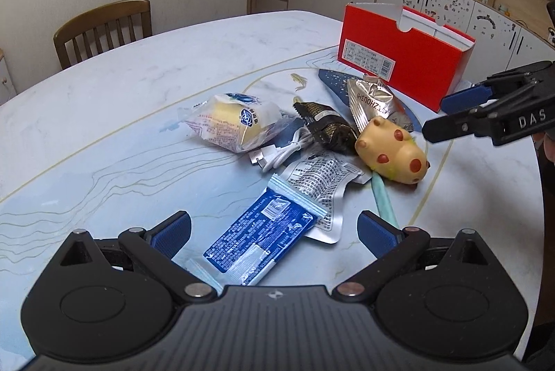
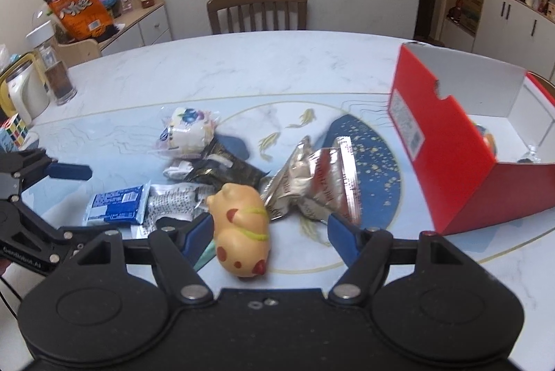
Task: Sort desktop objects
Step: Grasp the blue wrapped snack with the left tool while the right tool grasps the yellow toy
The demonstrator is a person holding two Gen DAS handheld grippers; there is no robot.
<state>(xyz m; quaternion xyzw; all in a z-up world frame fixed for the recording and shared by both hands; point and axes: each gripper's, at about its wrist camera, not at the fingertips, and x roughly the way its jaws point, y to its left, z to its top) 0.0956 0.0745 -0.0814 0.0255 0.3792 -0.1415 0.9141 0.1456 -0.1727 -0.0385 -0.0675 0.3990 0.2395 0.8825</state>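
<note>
Tan rubber pig toy w/ red spots (image 2: 241,232) on pale marble-print tabletop (image 2: 242,65), between open pads of right gripper (image 2: 270,228), untouched; long axis along the fingers, snout toward camera. Left gripper (image 1: 274,228) released too, nearer blue foil sachet (image 1: 258,241). Red cardboard box (image 2: 451,142) open to right, clear path.

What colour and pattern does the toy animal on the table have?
The toy animal is tan-yellow with reddish-brown spots, clearest in the left wrist view.
</note>
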